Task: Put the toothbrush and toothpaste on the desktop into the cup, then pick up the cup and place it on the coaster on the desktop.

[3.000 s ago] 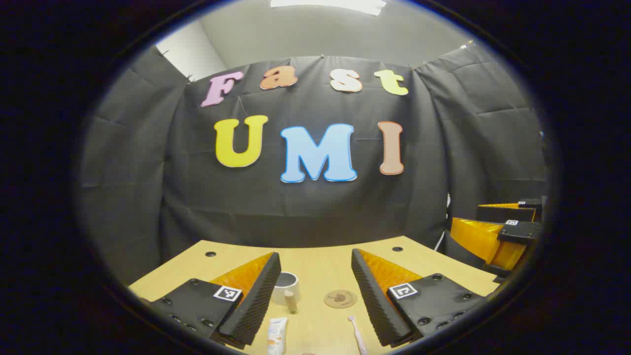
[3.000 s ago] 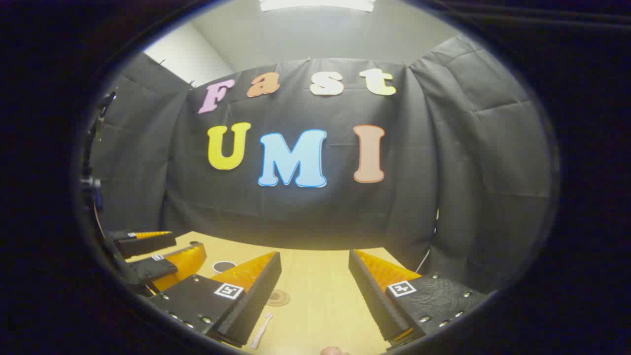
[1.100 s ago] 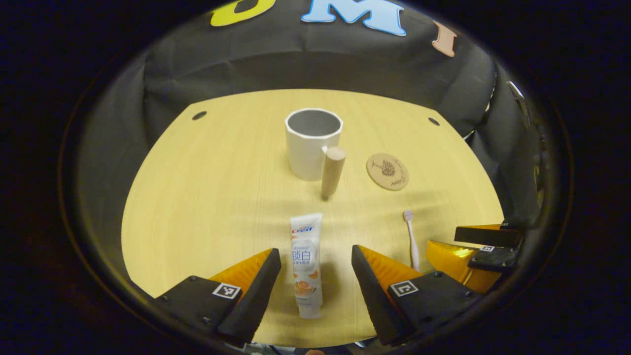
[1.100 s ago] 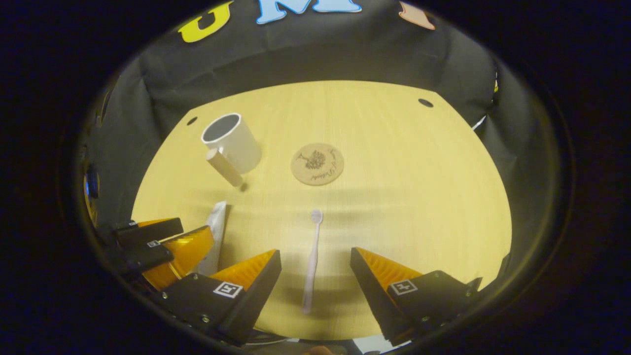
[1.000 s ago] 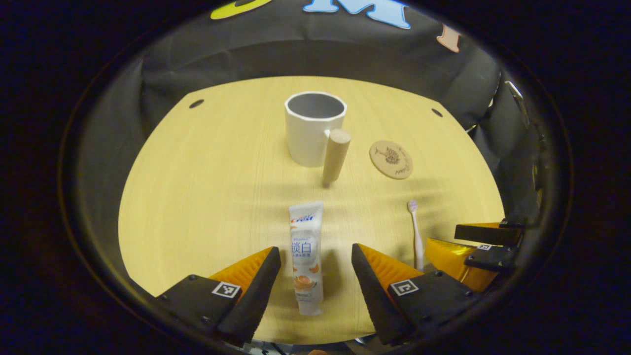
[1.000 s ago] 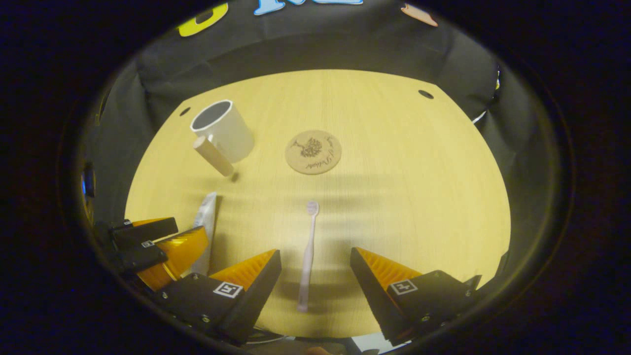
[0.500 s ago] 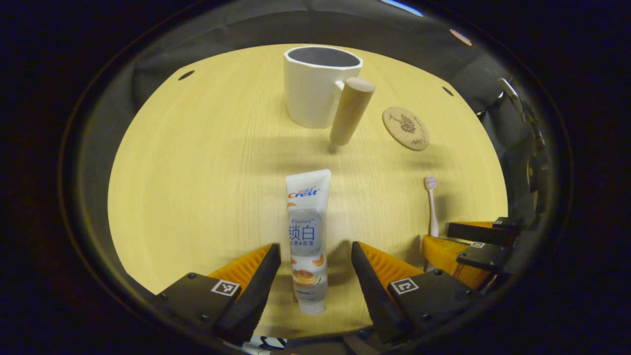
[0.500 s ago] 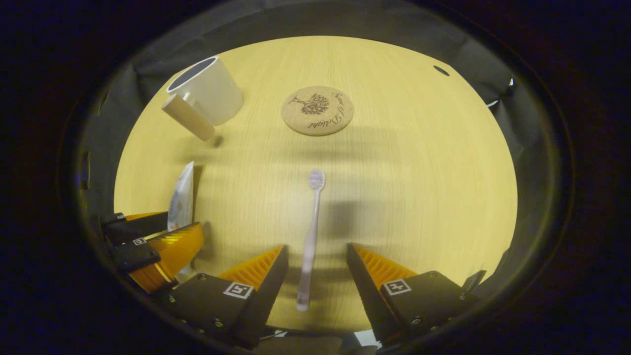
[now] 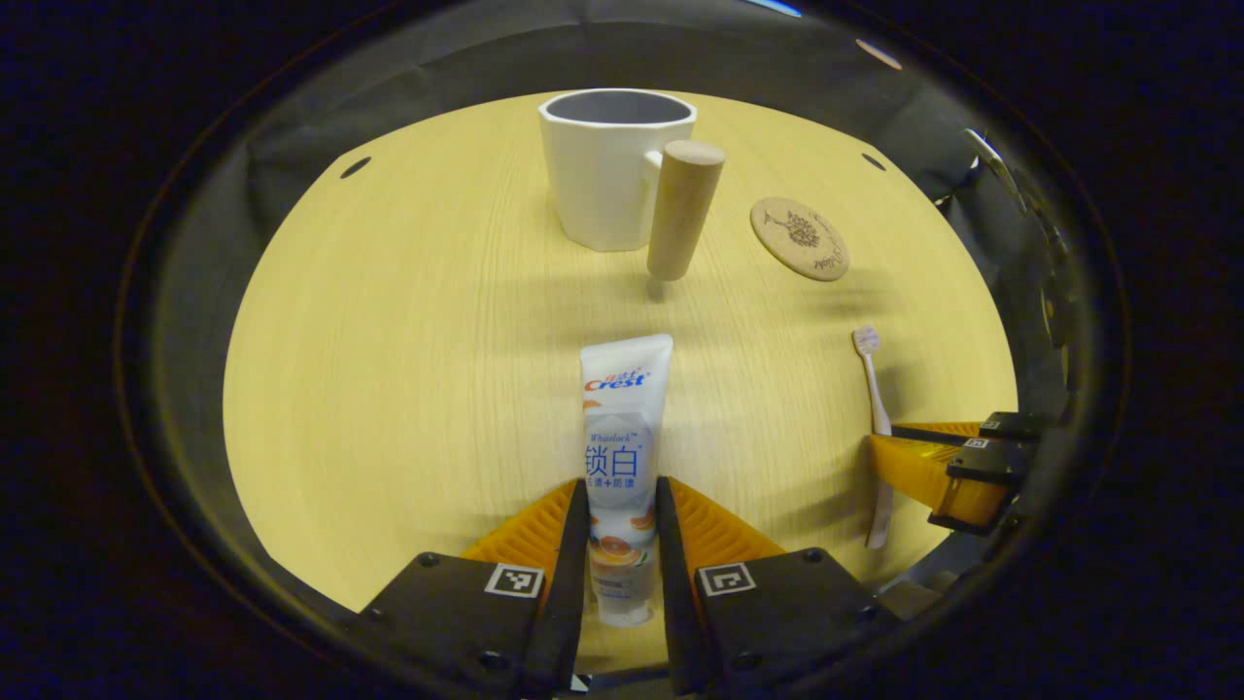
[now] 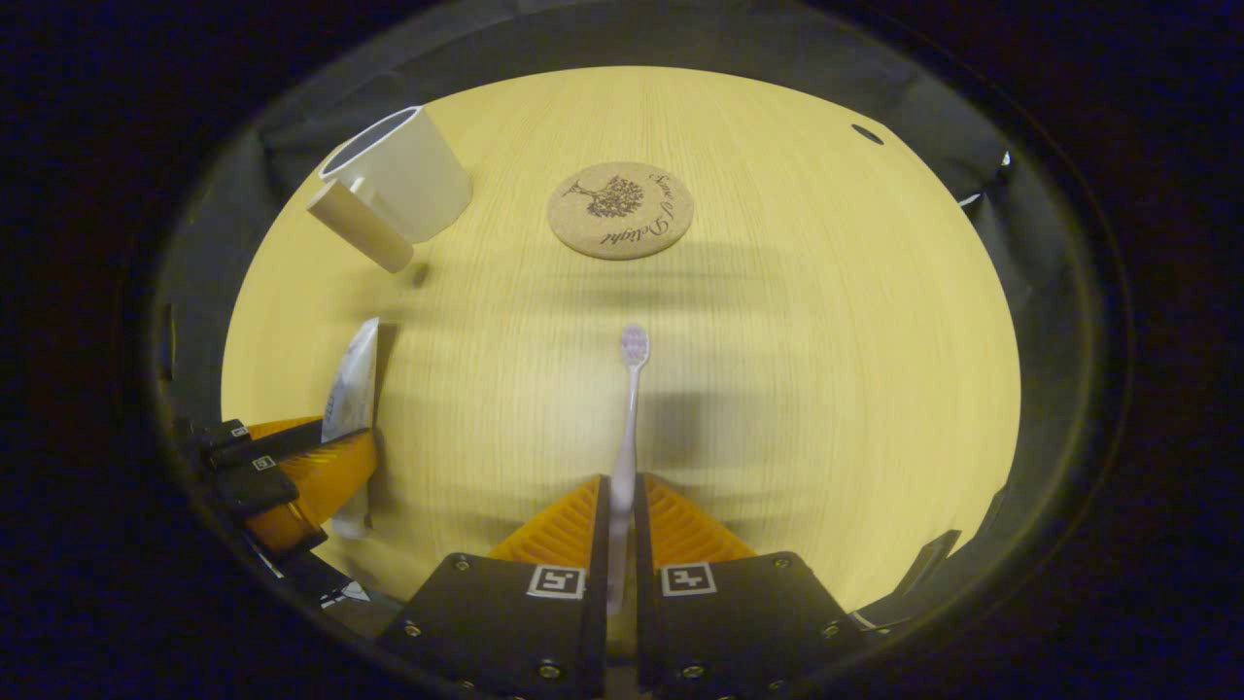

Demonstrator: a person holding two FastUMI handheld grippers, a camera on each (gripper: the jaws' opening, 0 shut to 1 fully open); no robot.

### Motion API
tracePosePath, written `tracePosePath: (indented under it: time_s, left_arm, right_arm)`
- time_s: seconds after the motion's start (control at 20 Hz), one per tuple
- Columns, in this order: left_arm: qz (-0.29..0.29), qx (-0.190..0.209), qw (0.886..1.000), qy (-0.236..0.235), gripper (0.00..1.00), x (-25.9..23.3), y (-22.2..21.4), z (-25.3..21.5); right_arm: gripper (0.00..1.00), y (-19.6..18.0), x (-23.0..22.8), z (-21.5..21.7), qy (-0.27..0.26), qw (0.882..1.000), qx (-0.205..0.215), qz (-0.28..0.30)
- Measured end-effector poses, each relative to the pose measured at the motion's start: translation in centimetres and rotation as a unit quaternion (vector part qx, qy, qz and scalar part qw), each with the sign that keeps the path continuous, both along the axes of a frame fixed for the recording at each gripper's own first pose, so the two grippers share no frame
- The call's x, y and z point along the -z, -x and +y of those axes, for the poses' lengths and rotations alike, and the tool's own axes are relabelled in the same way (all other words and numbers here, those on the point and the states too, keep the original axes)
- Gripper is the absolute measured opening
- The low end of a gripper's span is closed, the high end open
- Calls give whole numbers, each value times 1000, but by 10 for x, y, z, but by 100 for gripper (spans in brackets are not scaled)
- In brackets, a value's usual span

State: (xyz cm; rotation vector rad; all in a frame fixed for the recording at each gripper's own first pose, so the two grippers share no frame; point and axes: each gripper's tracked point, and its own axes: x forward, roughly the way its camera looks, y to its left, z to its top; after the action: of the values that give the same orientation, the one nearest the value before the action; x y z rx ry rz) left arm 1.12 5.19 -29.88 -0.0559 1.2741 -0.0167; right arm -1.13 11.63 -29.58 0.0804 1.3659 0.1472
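A white toothpaste tube lies on the wooden desktop, and my left gripper is shut on its lower half. My right gripper is shut on the handle of a pale pink toothbrush, whose head points toward the round cork coaster. The white cup with a wooden peg handle stands upright beyond the tube, its mouth unfilled. In the left gripper view the coaster lies right of the cup, with the toothbrush and the right gripper at the right edge. In the right gripper view the cup, tube and left gripper sit at left.
Black cloth walls close in the desktop on the far side and both flanks. Small dark holes mark the desktop's far corners. Bare wood spreads left of the cup and right of the coaster.
Both grippers came down from facing the wall to the desktop. In the last half second the left closed on the toothpaste tube and the right closed on the toothbrush handle.
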Motion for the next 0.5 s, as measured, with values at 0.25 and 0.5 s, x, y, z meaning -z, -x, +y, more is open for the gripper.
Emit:
tracePosePath:
  time_s: [0.25,0.5]
  left_arm:
    - [-15,-22,1000,13,28,-3,-1,1]
    - [-64,-51,996,43,22,-16,-8,6]
  right_arm:
    - [11,-1,2,-1,-3,1000,-1,-16]
    - [6,-4,-5,-3,-37,998,25,-41]
